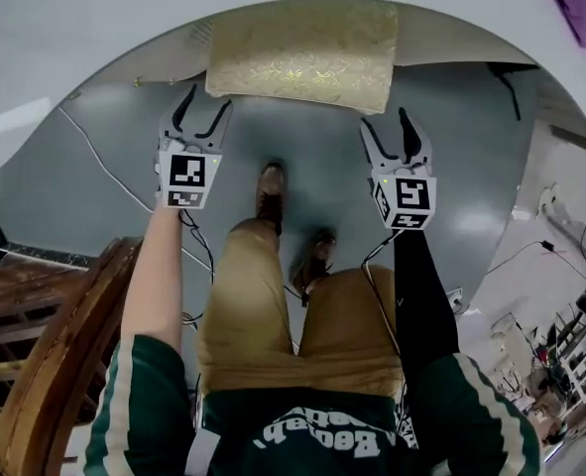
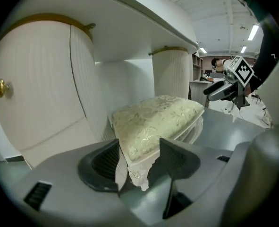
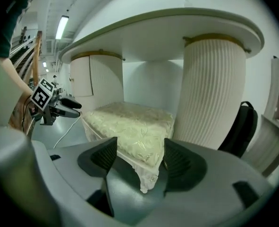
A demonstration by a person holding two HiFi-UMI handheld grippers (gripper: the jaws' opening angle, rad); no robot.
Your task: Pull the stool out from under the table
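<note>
Left claw point(image 1: 205, 104) and right claw point(image 1: 385, 122) gape wide at stool point(image 1: 302, 53) corners; a shallow grip could slip off.

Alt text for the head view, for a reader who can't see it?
Looking steeply down, a gold-patterned cushioned stool sits partly under the curved edge of a white table. The left gripper and right gripper reach toward its two near corners, jaws apart; the person's legs stand on grey floor below.
</note>
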